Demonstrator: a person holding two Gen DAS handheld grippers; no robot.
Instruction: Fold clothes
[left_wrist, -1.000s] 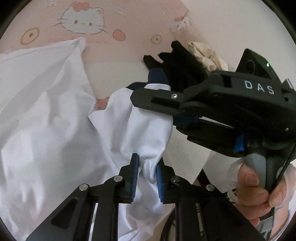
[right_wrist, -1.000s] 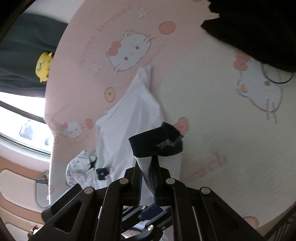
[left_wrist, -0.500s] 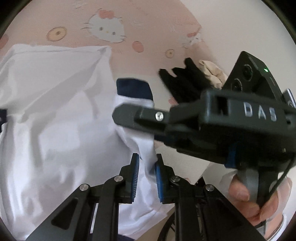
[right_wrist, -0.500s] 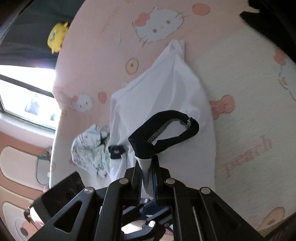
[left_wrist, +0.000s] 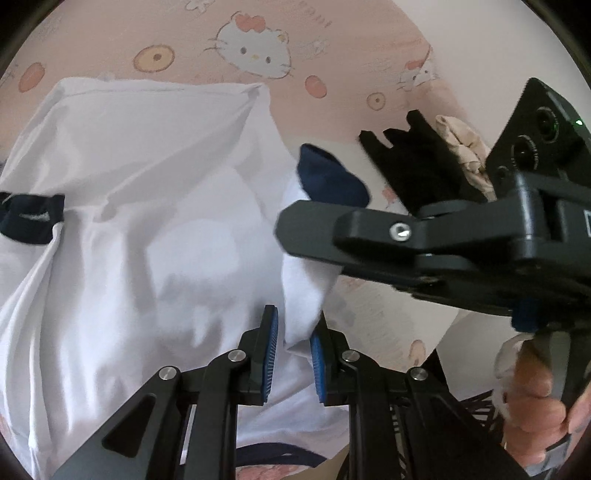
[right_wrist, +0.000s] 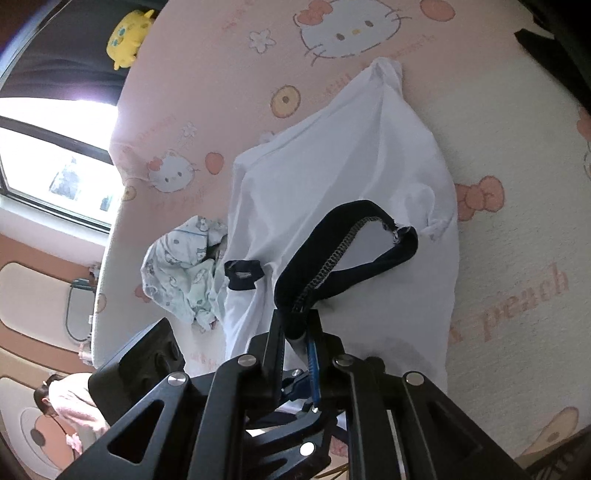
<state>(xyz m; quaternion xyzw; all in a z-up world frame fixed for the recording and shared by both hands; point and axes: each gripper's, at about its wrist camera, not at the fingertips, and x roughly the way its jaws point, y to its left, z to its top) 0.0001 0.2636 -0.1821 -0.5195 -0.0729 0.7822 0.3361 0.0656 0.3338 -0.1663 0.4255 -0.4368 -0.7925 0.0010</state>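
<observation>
We see a white shirt (left_wrist: 140, 206) with navy sleeve cuffs (left_wrist: 332, 177) and a navy collar (right_wrist: 347, 251), spread on the pink cat-print sheet (left_wrist: 332, 44). Left gripper (left_wrist: 291, 350) pinches a white fold between its blue pads (left_wrist: 269, 347); the shirt body lies ahead and left of the fingers. Right gripper (right_wrist: 295, 332) is clamped on the collar, which loops up just past the fingertips. Only the left view shows the black garment (left_wrist: 417, 166) and beige cloth (left_wrist: 465, 147) far right. Only the right view shows the patterned garment (right_wrist: 181, 266) left of the shirt, a yellow plush (right_wrist: 127, 35) and a window (right_wrist: 55, 166) beyond.
</observation>
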